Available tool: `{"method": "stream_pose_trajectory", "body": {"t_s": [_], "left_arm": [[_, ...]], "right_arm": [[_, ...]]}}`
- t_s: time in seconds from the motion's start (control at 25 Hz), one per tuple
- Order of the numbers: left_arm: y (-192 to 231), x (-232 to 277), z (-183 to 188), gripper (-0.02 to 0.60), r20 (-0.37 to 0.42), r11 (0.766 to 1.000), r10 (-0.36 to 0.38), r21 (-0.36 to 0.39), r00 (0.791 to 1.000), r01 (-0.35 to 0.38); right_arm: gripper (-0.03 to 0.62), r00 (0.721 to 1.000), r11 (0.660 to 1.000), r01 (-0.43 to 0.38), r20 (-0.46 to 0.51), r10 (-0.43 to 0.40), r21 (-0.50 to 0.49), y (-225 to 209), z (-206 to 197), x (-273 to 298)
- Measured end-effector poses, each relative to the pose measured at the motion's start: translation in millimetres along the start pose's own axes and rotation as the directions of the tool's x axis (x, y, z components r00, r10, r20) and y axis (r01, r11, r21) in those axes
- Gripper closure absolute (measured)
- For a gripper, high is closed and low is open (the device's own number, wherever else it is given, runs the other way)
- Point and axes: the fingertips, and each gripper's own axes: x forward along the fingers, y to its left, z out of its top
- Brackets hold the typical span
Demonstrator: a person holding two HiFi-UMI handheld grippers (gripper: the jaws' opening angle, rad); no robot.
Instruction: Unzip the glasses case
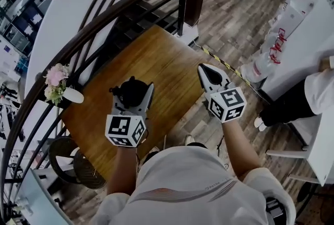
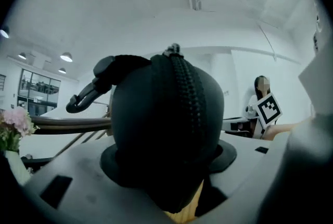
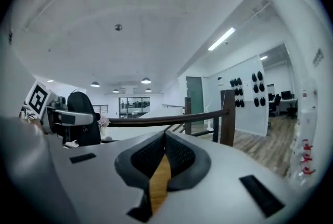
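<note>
The left gripper clamps the black glasses case between wide-set jaws above the wooden table, zipper closed; the right gripper hangs apart, jaws pressed together, empty; a hard tug on the small pull would likely wrench the rounded case loose.

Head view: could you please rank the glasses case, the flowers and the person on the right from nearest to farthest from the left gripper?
1. Glasses case, held in the left gripper's jaws.
2. Flowers, at the table's left edge.
3. Person, far right.
</note>
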Motion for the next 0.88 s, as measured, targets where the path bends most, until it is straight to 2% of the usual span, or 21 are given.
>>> {"method": "stream_pose_trajectory", "body": {"t_s": [0.2, 0.88], "left_arm": [[15, -10, 6, 0.314, 0.016, 0.999, 0.045, -0.010, 0.999, -0.045], [8, -9, 8, 0.314, 0.022, 0.999, 0.025, -0.024, 0.999, -0.024]], "right_arm": [[0.543, 1.000, 0.999, 0.025, -0.012, -0.026, -0.022, -1, -5, -1], [0.543, 1.000, 1.000, -0.014, 0.013, 0.014, -0.019, 10, 4, 6]]}}
